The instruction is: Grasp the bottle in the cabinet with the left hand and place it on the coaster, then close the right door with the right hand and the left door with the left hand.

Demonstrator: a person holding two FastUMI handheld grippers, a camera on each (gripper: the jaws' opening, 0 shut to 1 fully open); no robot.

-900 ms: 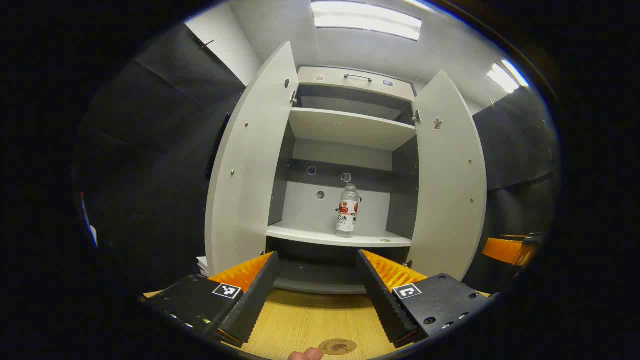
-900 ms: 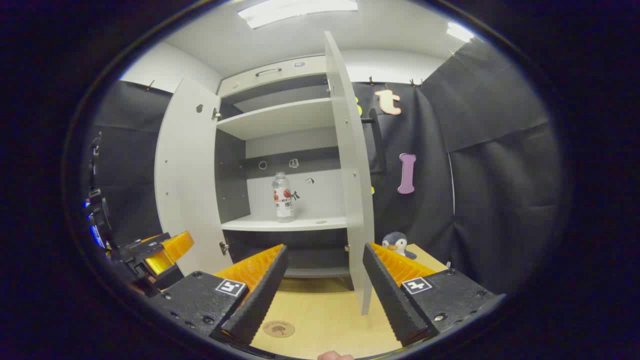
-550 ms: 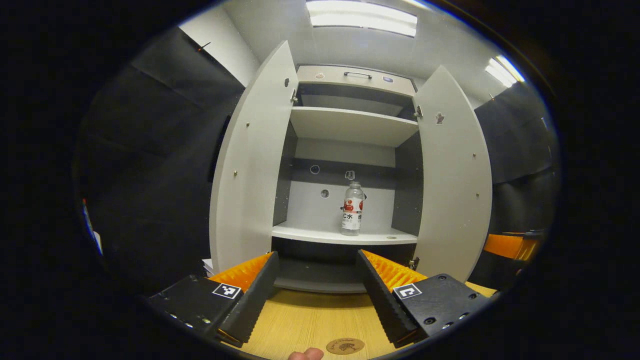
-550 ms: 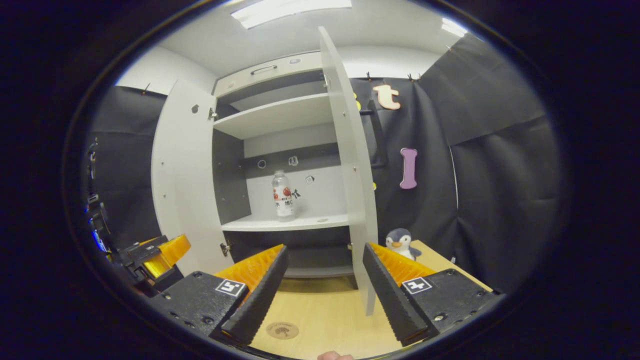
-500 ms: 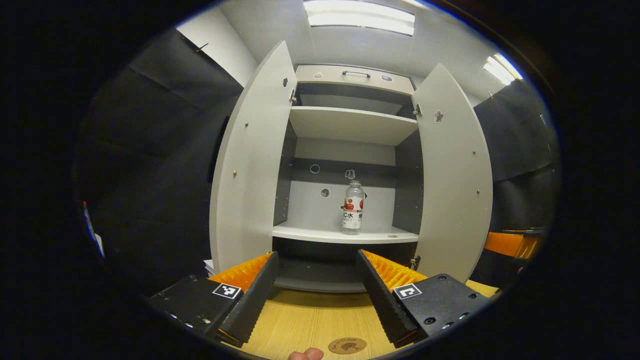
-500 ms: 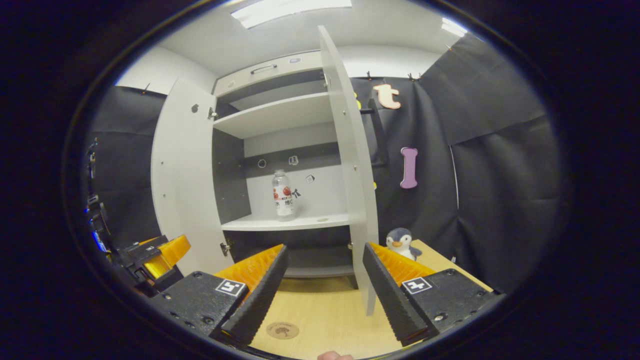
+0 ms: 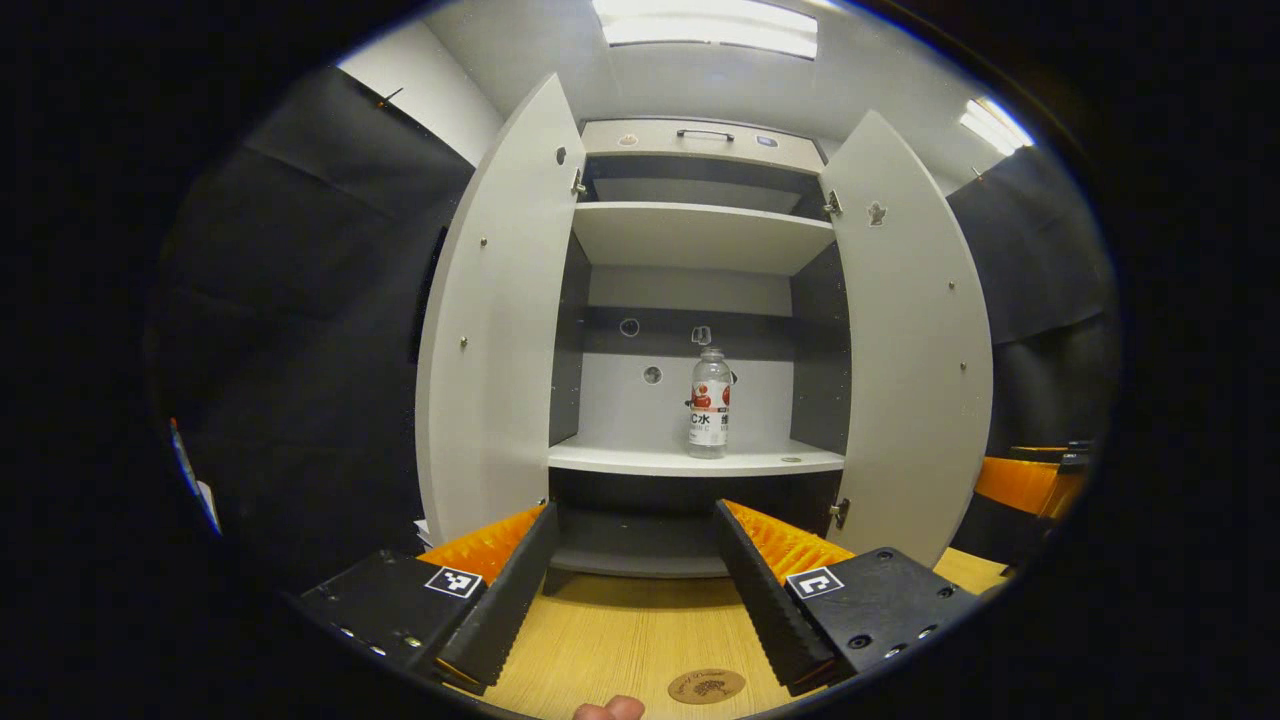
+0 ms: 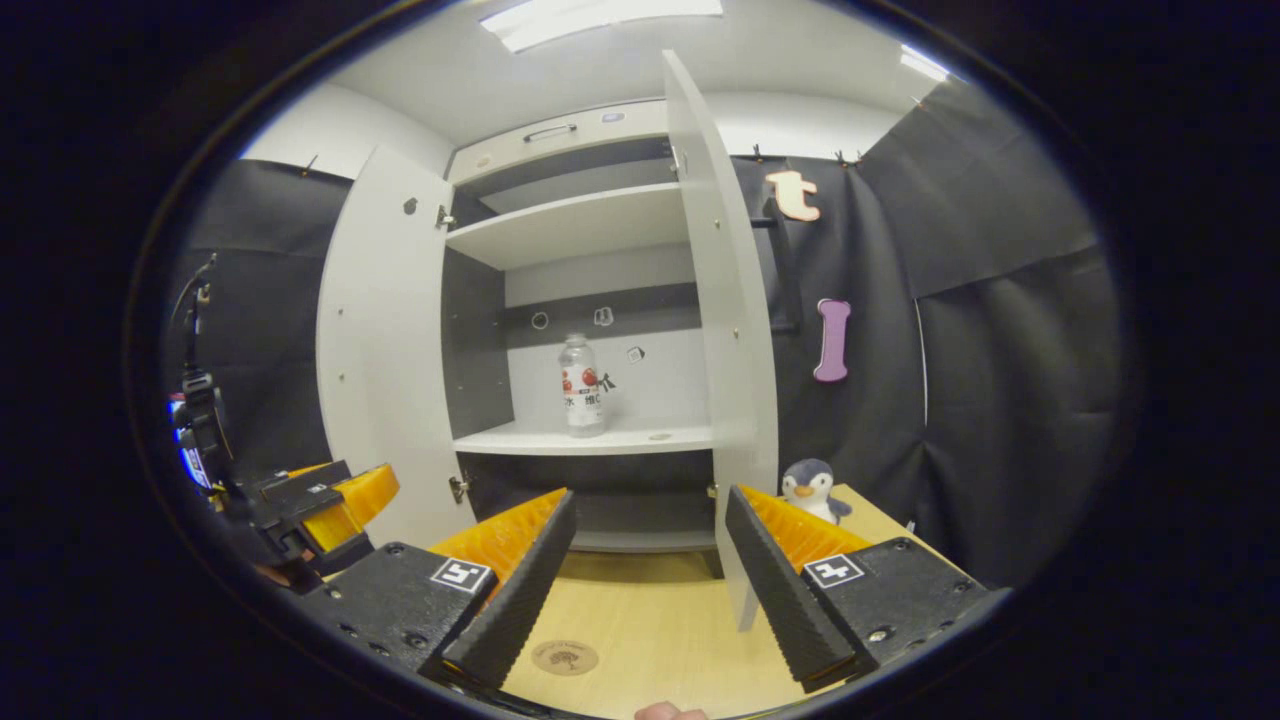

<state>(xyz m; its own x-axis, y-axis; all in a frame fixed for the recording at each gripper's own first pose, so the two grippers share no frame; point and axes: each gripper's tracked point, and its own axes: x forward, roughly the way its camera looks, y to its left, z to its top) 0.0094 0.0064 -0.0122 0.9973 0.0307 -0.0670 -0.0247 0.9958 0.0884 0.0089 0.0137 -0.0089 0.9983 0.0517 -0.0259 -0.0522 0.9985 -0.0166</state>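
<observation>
The left gripper [image 7: 632, 520] hangs in front of the cabinet [image 7: 700, 235], its 2 fingers spread apart with nothing between them, pointing at the dark space under the cabinet's middle shelf [image 7: 695, 460]. Below the cabinet, on the wooden table [image 7: 620, 640], the round coaster [image 7: 706, 686] lies just in front of the gripper's right finger, bare. A fingertip [image 7: 608, 709] shows at the lower edge beside the coaster.

The bottle [image 7: 709, 403] stands upright on the middle shelf, right of the cabinet's centre and near its back wall, well apart from the gripper. Both cabinet doors stand wide open: the left door [image 7: 495, 320] and the right door [image 7: 915, 340] flank the shelves.

The right gripper [image 8: 648, 515] also has its 2 fingers apart and empty, held in front of the cabinet [image 8: 590, 220] toward its right side, with the right door [image 8: 730, 330] edge-on just beyond its right finger. In the right gripper view the bottle [image 8: 581, 386] stands on the shelf [image 8: 590, 437], the coaster [image 8: 564, 657] lies on the table [image 8: 660, 630], and a toy penguin [image 8: 812, 489] sits on the table right of the cabinet, beside the right door. The left gripper [image 8: 340, 500] shows left of the cabinet's left door [image 8: 385, 360].
</observation>
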